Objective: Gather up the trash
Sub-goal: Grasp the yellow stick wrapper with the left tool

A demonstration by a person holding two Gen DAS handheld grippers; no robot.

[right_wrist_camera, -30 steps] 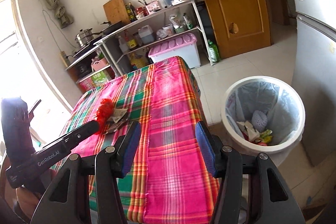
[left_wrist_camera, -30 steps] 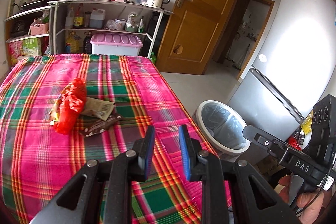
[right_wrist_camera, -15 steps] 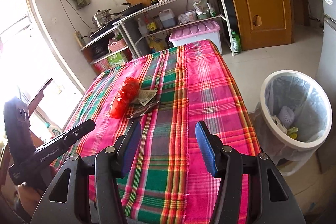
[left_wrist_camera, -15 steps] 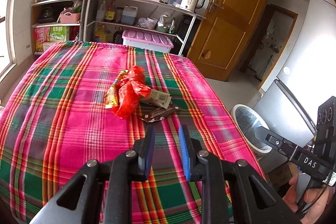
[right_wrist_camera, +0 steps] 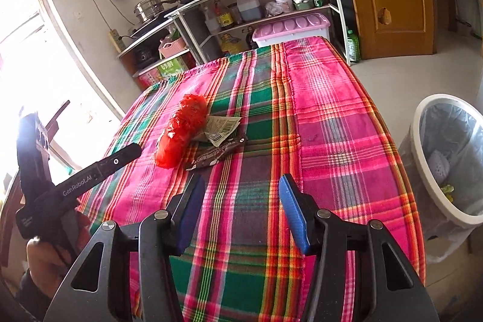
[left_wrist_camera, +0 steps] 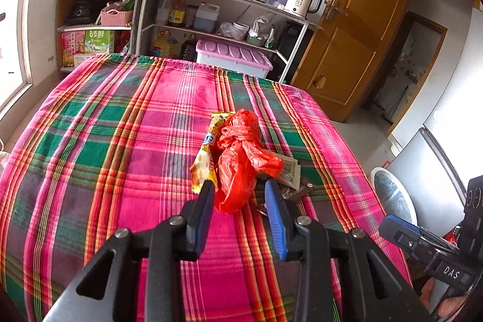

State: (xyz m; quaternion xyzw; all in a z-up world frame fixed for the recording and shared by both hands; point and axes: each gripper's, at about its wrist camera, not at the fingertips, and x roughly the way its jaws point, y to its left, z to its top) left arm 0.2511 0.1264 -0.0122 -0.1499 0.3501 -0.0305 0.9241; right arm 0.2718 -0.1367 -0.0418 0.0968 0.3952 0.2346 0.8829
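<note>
Left wrist view: the left tongs (left_wrist_camera: 240, 195) are opening, nothing clamped, and have closed in on the red plastic bag (left_wrist_camera: 241, 153), which now lies just beyond the tips beside a yellow wrapper (left_wrist_camera: 203, 163); a pickup looks imminent.

Right wrist view: the right tongs (right_wrist_camera: 238, 198) stand apart and empty over the bench (right_wrist_camera: 332, 125). Only here do the dark wrapper (right_wrist_camera: 217, 154) and the lined bin's (right_wrist_camera: 422, 141) contents show clearly, right of the bench.
</note>
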